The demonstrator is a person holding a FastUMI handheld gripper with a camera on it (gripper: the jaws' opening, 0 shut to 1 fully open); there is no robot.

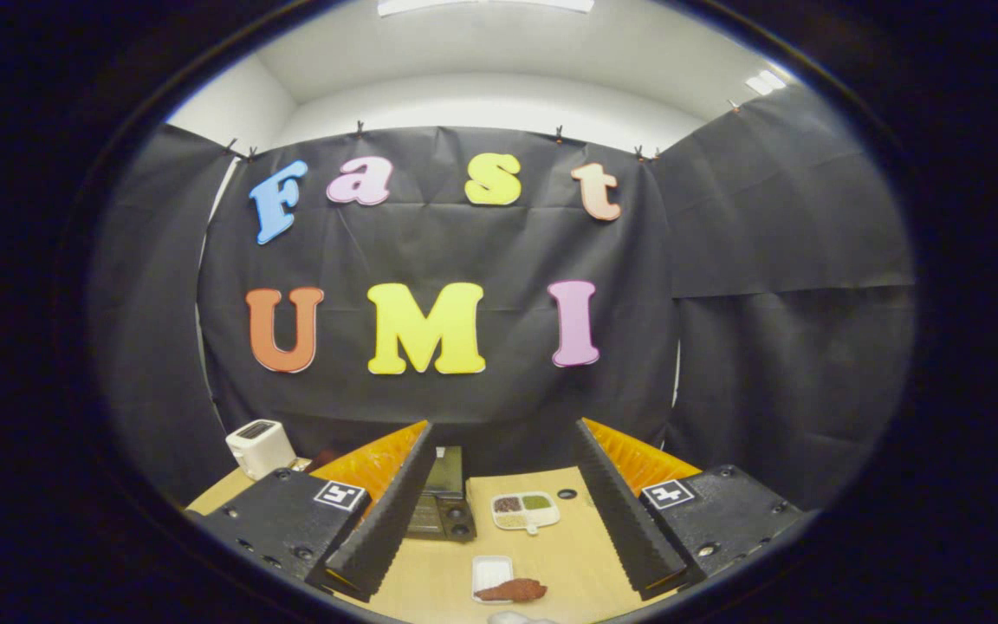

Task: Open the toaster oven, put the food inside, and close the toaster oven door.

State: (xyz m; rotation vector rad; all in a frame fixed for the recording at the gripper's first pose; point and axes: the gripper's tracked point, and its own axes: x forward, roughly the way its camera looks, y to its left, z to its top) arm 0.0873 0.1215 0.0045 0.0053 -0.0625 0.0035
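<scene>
Spread wide and holding nothing, the gripper (499, 537) hangs above the wooden table (568, 555). Between its fingers, at 6 o'clock, lies the brown food (512, 590) beside a small white tray (492, 572). At 11 o'clock, against the left finger, sits the dark toaster oven (443, 498), door seemingly shut. Approach its top edge squarely to pull the door down. A divided dish (525, 510) lies at 12 o'clock; open tabletop around it leaves room.

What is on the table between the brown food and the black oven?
In the gripper view, a small white tray lies between the brown food and the toaster oven, on bare table. The open gripper holds nothing.
</scene>
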